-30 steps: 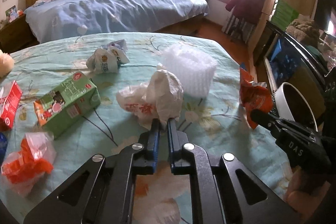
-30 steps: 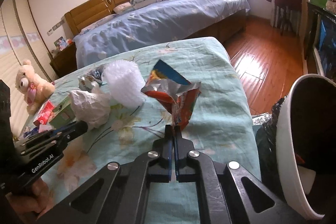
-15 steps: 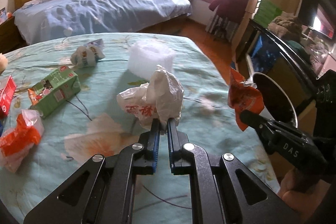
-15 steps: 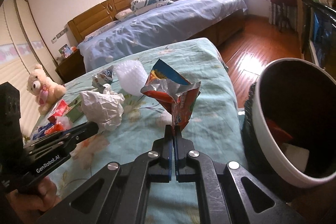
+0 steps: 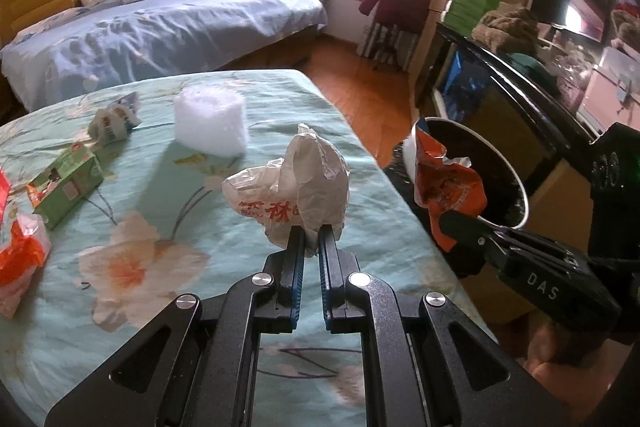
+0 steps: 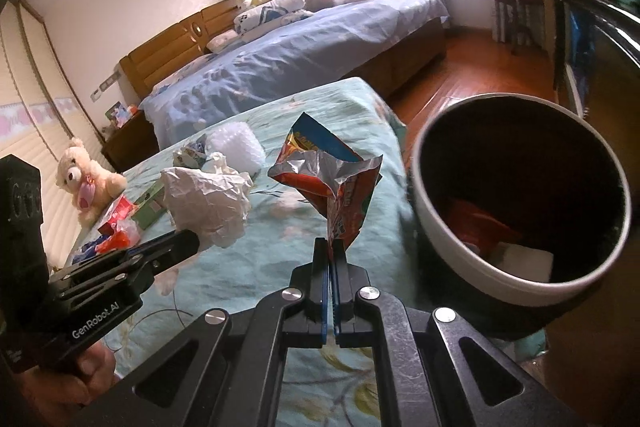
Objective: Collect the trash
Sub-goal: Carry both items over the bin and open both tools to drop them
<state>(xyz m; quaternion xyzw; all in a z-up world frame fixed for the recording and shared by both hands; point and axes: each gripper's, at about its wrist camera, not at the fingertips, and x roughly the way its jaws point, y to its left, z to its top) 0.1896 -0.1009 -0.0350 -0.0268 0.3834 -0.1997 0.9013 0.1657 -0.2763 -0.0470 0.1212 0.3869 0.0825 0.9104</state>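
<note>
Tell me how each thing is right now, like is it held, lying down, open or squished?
Left gripper: shut on the crumpled white plastic bag, lifted off the bed.
Right gripper: shut on the torn-open red foil snack wrapper, in the air beside the bin.
Round white-rimmed trash bin: open, some trash already inside.
Green drink carton: lying on its side.
White bubble-wrap roll: standing upright.
</note>
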